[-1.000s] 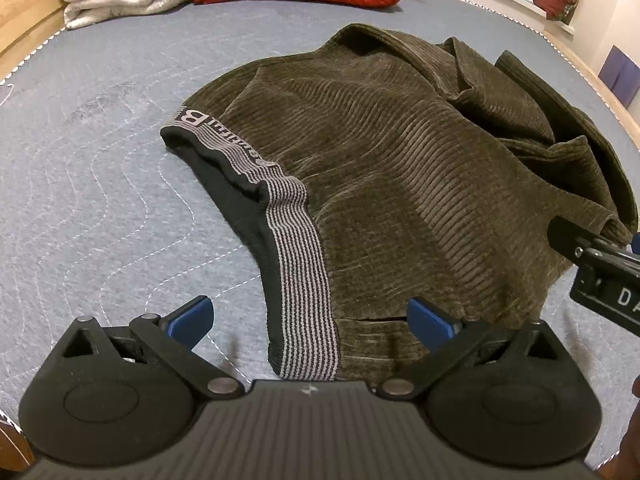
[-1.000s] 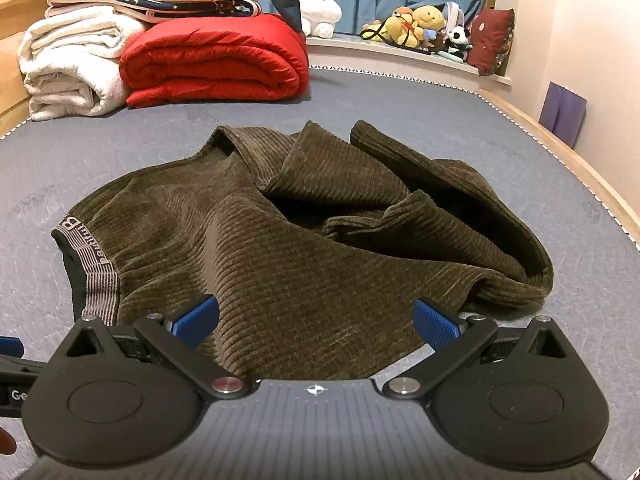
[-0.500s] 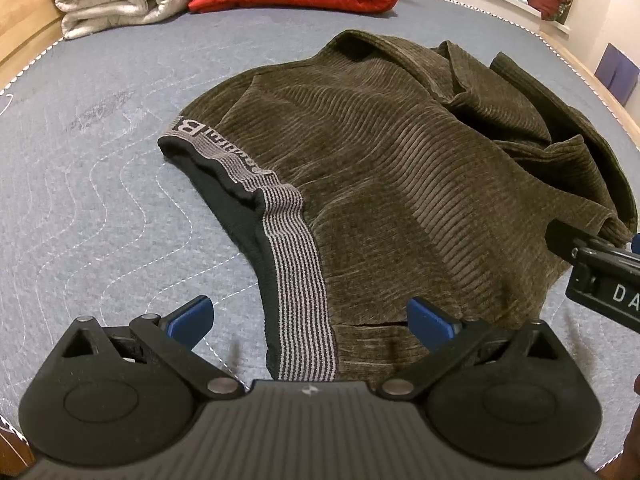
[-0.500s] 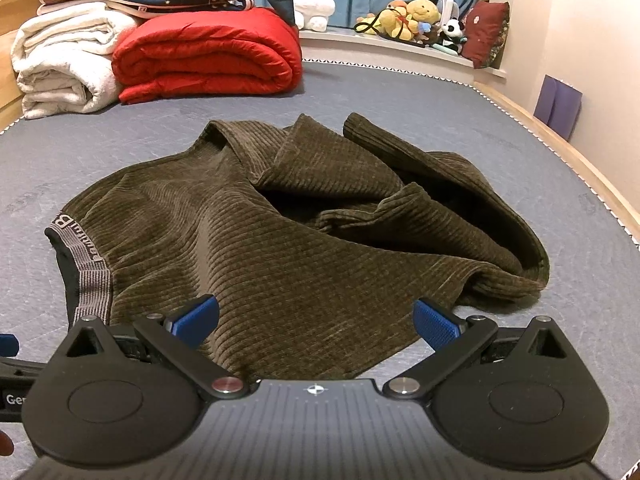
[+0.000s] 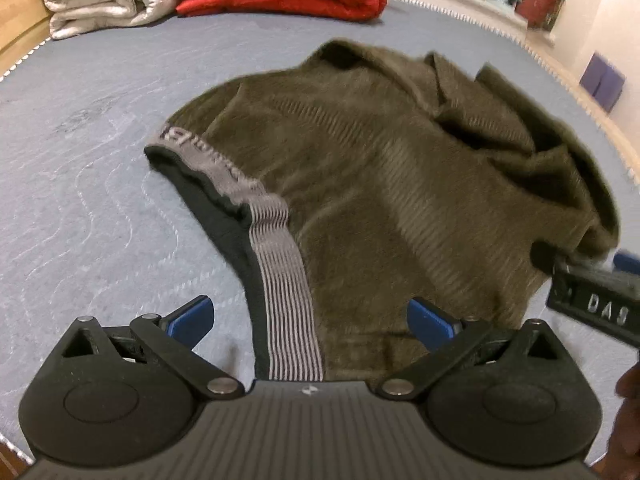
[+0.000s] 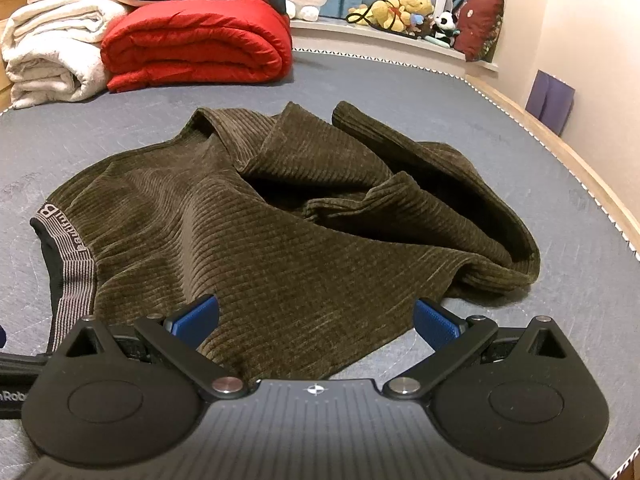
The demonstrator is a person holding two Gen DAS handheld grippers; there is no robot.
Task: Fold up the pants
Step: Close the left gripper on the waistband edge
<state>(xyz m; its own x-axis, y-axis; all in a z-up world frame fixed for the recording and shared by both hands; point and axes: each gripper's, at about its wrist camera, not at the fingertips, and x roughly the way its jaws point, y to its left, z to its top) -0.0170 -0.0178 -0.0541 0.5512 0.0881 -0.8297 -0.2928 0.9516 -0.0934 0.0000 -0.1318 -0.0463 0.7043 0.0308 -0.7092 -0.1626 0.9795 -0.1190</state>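
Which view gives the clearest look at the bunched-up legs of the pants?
The right wrist view: the folded legs are sharp and lie centrally, ribbing and overlaps distinct. The left wrist view shows them only at its far right, smeared by motion blur.

Corduroy, quilting and matt plastic all over

The pants [image 6: 256, 240] are soft ribbed olive cord with a striped knit waistband [image 5: 286, 296], lying on a grey stitched quilted mattress cover [image 5: 80, 184]. Red duvet [image 6: 196, 48] looks a bit shiny, the white blanket [image 6: 52, 60] fluffy. Left gripper [image 5: 310, 318] is matt black plastic with blue textured fingers [image 5: 190, 314] and small metal pins.
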